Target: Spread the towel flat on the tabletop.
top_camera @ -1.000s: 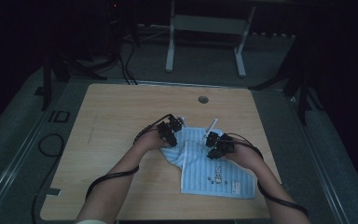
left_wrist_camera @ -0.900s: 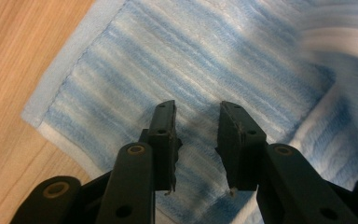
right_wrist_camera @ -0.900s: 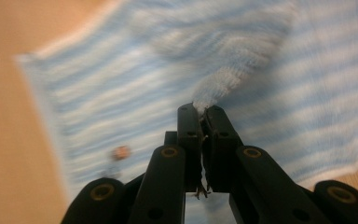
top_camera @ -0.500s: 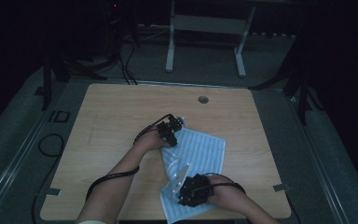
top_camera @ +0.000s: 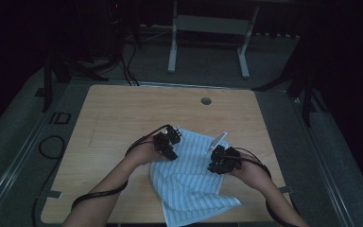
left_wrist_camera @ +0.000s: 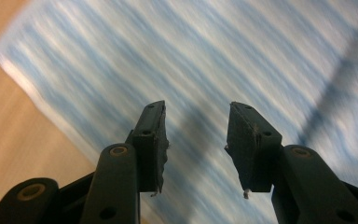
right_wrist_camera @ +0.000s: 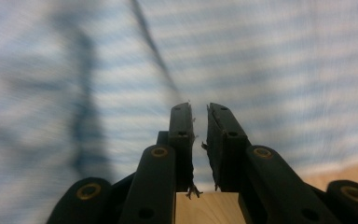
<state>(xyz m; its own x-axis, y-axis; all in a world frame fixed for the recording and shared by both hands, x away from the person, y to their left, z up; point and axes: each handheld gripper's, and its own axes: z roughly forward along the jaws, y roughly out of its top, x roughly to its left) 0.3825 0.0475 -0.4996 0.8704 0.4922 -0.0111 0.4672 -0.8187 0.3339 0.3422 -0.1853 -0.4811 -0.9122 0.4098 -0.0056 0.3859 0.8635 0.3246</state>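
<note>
The wooden table carries a blue-striped cloth at lower centre, overhanging the near edge. The left gripper, jaws spread, hovers over its upper-left edge. The right gripper, jaws nearly together and pinching nothing, sits right, apparently positioned for flattening.

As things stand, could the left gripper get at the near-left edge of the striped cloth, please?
Probably yes. The left gripper hangs open right above the striped cloth, whose edge lies bare against the table beside it, with nothing between.
</note>
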